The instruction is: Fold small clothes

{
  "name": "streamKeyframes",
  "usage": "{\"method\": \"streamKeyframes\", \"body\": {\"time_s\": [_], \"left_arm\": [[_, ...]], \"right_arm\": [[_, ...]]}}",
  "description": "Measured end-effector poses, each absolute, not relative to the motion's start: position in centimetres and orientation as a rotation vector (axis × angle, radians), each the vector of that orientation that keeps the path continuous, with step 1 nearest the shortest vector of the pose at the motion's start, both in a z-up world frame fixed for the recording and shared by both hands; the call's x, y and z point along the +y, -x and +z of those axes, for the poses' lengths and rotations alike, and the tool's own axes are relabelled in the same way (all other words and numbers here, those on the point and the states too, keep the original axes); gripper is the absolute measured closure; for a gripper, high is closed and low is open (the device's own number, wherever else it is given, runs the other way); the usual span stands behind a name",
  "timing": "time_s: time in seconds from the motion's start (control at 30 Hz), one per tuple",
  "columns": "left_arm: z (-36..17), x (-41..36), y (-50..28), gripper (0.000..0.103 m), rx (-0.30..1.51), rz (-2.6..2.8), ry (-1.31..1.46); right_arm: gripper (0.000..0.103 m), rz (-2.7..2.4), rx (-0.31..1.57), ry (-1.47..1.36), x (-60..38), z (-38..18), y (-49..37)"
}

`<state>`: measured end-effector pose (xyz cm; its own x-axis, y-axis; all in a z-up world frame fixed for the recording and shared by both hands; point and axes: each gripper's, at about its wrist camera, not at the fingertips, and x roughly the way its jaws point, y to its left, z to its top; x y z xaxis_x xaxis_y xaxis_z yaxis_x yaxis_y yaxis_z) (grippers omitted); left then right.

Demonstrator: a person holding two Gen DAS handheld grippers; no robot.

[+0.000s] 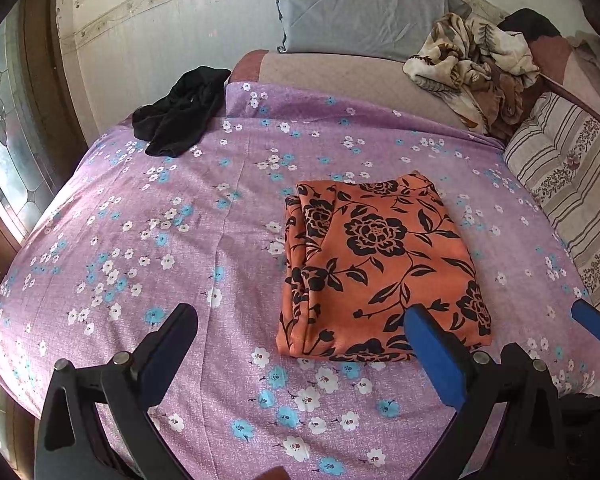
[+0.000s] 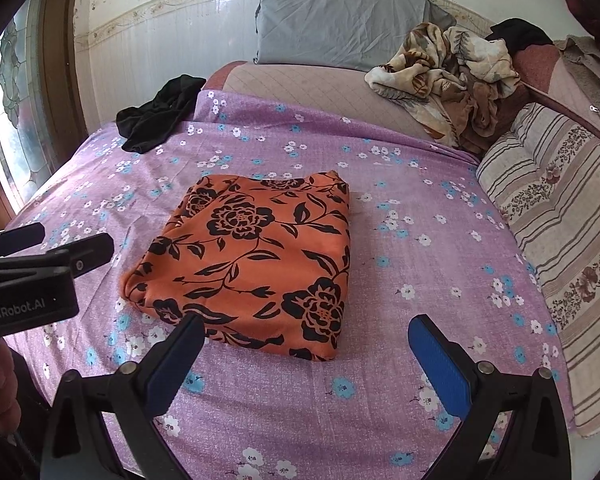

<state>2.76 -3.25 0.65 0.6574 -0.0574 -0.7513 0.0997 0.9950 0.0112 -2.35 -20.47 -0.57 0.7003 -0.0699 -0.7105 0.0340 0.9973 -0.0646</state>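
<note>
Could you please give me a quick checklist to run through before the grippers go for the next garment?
1. Left gripper open and holding nothing: ok.
2. Right gripper open and holding nothing: ok.
3. Orange garment folded flat on the sheet: ok.
4. Both grippers clear of the orange garment: cannot tell; fingertips overlap its near edge in both views.
5. Black garment still unfolded, bunched at the far left edge of the sheet: ok as next target.
6. Path across the sheet to the black garment free of other items: ok.

folded cloth point(image 2: 256, 260) on bed point(image 2: 400, 280), pillow point(image 2: 340, 28) behind
</note>
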Motion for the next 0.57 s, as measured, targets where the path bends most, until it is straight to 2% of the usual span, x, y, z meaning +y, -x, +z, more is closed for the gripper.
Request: {"method": "streamKeyframes", "body": {"time_s": [0.57], "left_arm": [[0.2,-4.3,-4.3,0.001,0.837,-0.116,-0.061]], "right_arm": [[0.0,-0.054,0.801,0.048,-20.8,-1.1,0.8]]}}
